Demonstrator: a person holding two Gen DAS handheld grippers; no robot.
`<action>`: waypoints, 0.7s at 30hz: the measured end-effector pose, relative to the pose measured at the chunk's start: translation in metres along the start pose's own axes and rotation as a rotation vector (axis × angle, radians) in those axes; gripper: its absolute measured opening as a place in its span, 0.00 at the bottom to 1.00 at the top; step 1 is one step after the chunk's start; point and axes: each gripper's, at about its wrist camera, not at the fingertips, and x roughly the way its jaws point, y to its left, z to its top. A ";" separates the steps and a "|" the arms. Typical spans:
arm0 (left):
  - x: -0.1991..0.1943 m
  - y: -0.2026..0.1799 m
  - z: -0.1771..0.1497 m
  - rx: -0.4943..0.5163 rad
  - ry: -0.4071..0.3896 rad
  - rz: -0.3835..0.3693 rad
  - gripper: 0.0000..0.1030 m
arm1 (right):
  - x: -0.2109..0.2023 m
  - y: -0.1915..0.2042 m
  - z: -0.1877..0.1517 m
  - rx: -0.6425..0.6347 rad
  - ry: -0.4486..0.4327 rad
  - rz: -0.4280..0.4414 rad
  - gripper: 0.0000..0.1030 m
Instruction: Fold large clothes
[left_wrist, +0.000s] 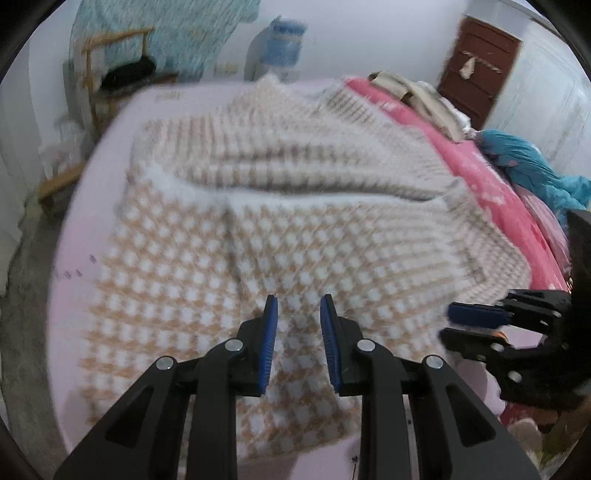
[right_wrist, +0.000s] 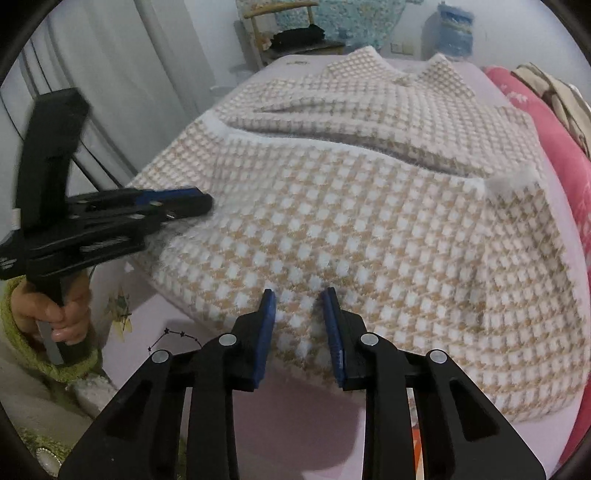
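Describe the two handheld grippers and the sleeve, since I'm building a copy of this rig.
Both the left gripper and right gripper are matte black plastic linkages with silver round pivot pins and ribbed blue pads on the fingers. The left gripper has a long black pistol handle. The hand holding it emerges from a fuzzy green knitted sleeve.

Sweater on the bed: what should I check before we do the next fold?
1. Left tool pinching the sweater hem: ok, its fingers look closed on the edge in the right wrist view.
2. Right tool pinching the hem: cannot tell. Cloth sits between its fingers, but whether they press it is unclear.
3. Sleeve folded across the body: ok.
4. Sweater lying smooth: not ok, a ridge runs up from the left tool.
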 end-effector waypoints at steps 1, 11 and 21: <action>-0.007 -0.003 0.000 0.012 -0.017 -0.032 0.23 | 0.001 -0.003 0.000 0.000 -0.002 0.001 0.25; 0.009 -0.017 -0.036 0.031 0.080 -0.140 0.25 | 0.002 -0.007 0.004 0.043 -0.003 0.038 0.25; -0.005 0.000 -0.046 0.038 0.065 -0.003 0.25 | 0.001 -0.007 0.005 0.054 -0.007 0.045 0.25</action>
